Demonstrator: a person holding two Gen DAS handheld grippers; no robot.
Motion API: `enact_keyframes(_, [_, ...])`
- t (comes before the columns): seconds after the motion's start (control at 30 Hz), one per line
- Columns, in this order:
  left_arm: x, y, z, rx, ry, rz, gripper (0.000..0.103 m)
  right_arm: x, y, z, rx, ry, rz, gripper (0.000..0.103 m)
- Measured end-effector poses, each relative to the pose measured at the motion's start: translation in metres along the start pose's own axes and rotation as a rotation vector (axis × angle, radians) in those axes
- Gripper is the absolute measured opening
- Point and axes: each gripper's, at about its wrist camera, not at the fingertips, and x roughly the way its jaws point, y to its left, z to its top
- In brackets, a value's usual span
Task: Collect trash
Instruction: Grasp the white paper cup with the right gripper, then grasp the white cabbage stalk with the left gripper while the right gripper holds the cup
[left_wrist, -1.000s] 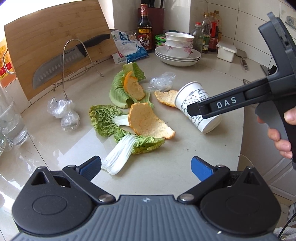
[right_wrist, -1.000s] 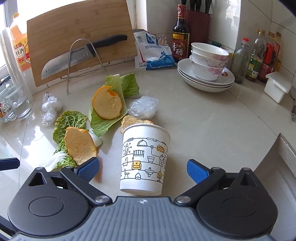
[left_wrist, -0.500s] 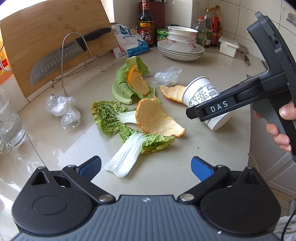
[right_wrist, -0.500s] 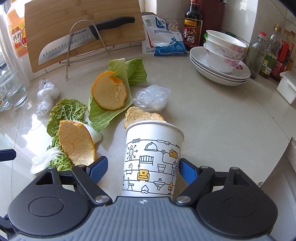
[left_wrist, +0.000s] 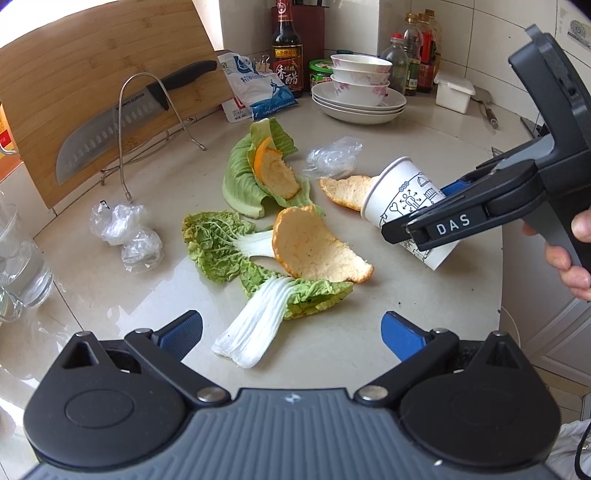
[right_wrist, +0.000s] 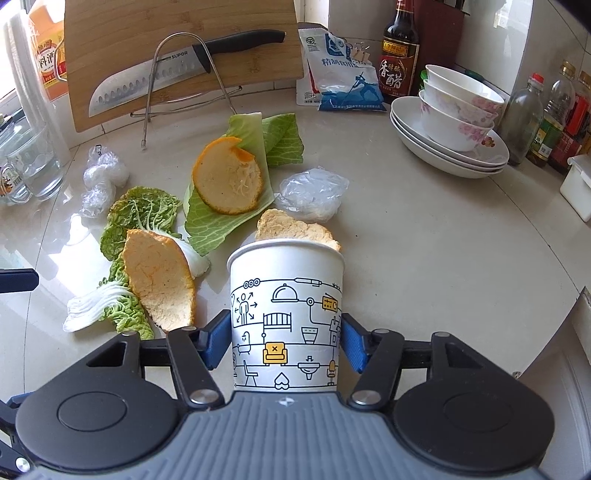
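The right gripper (right_wrist: 282, 345) is closing on the cup (right_wrist: 286, 314), its blue pads now touching both sides of the wall, the cup's long axis running forward along the fingers and its mouth tipping toward the peel (left_wrist: 347, 192). The left gripper (left_wrist: 291, 330) is hovering with jaws apart and empty, nearer the cabbage (left_wrist: 255, 325) on the counter (left_wrist: 369, 310)
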Motion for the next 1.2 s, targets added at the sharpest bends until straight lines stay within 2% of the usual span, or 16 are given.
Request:
enact_keyframes(0.2, [0.006,0.009,0.007,0.043,0.015,-0.037,0.099,-0.012,0.001,-0.003,-0.022,-0.011,0.017,0.067])
enact_keyframes(0.37, [0.021,0.02,0.014,0.089,0.034,-0.095,0.085,-0.02,0.0,-0.006,-0.022,-0.016,0.018,0.067])
enact_keyframes(0.53, [0.04,0.027,0.018,0.145,0.101,-0.146,0.071,-0.026,-0.004,-0.01,-0.007,-0.019,0.007,0.067])
enact_keyframes(0.6, [0.046,0.028,0.019,0.169,0.126,-0.176,0.069,-0.027,-0.006,-0.011,-0.001,-0.016,0.001,0.067])
enact_keyframes(0.67, [0.049,0.03,0.021,0.176,0.14,-0.193,0.063,-0.028,-0.006,-0.013,0.004,-0.014,-0.005,0.067])
enact_keyframes(0.77, [0.053,0.033,0.023,0.193,0.141,-0.226,0.062,-0.03,-0.008,-0.014,0.017,-0.013,-0.007,0.067])
enact_keyframes(1.0, [0.054,0.037,0.03,0.225,0.146,-0.238,0.034,-0.033,-0.007,-0.017,0.029,-0.009,-0.019,0.067])
enact_keyframes(1.2, [0.046,0.038,0.029,0.23,0.144,-0.227,0.028,-0.038,-0.009,-0.019,0.031,-0.014,-0.018,0.067])
